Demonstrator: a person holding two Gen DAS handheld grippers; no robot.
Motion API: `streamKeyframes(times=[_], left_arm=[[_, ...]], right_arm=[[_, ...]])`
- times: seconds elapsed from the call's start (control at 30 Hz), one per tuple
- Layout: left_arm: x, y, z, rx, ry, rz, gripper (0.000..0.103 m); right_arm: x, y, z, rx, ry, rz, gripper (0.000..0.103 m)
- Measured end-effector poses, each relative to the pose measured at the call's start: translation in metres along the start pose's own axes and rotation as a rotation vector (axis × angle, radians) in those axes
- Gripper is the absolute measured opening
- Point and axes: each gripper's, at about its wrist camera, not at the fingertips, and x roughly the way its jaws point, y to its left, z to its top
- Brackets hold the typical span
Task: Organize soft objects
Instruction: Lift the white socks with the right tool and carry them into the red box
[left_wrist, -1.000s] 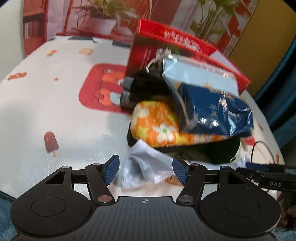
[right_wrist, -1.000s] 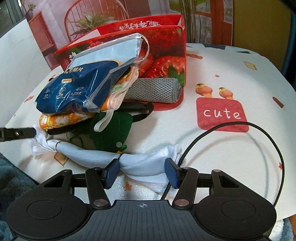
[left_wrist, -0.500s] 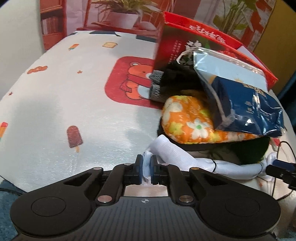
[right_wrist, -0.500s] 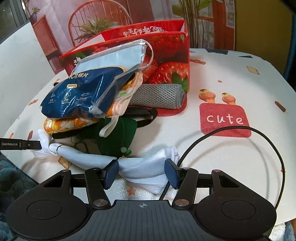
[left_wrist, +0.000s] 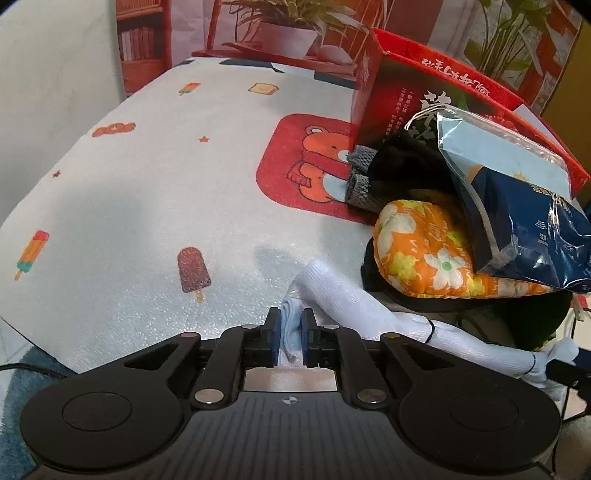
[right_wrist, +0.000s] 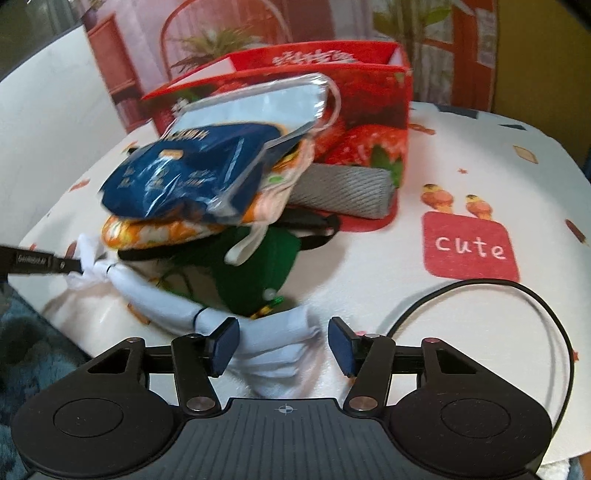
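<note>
My left gripper (left_wrist: 288, 334) is clamped on one end of the white cloth (left_wrist: 347, 295). My right gripper (right_wrist: 282, 345) stands apart around the other end, apparently not yet pinching; closing it comes next.

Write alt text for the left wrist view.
The left claw pinches one end of a white cloth on a cartoon-print tablecloth. To the right, a blue packet lies on an orange floral pouch before a red box.

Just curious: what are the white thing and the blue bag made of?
White cloth: seems soft ribbed fabric, matte; it bunches and creases. Blue bag: looks like glossy plastic film; bright glints and sharp crinkles show.
</note>
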Motion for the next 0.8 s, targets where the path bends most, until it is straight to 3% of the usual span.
streamKeyframes(times=[0.03,0.1,0.13,0.37,0.43,0.47,0.5,0.6,0.67,0.8], left_arm=[[-0.001,0.001,-0.001,-0.004,0.004,-0.006,0.015],[0.001,0.004,-0.002,-0.024,0.026,-0.051,0.032],[0.001,0.005,-0.003,-0.031,0.020,-0.070,0.034],[-0.001,0.003,-0.006,-0.022,0.018,-0.076,0.034],[-0.001,0.000,-0.007,-0.010,0.017,-0.068,0.033],[0.000,-0.001,-0.006,-0.006,0.016,-0.065,0.029],[-0.001,-0.001,-0.006,-0.004,0.015,-0.064,0.018],[-0.005,0.001,-0.007,-0.007,0.002,-0.067,0.011],[-0.009,0.002,-0.006,-0.009,-0.015,-0.061,0.010],[-0.026,0.006,-0.003,-0.028,-0.073,-0.055,0.010]], right_arm=[[0.001,0.000,0.000,0.001,0.010,-0.003,0.050],[0.003,-0.002,-0.001,0.015,0.026,-0.003,0.049],[0.004,-0.003,-0.001,0.022,0.032,-0.004,0.047],[0.007,-0.004,-0.002,0.023,0.047,-0.005,0.038],[0.008,-0.005,-0.002,0.028,0.046,-0.002,0.036],[0.008,-0.005,-0.002,0.028,0.045,0.001,0.033],[0.008,-0.005,-0.002,0.028,0.046,0.008,0.031],[0.007,-0.002,-0.002,0.011,0.047,0.020,0.022],[0.003,0.000,-0.001,0.003,0.034,0.023,0.013],[-0.012,0.005,0.005,-0.022,-0.021,0.035,0.012]])
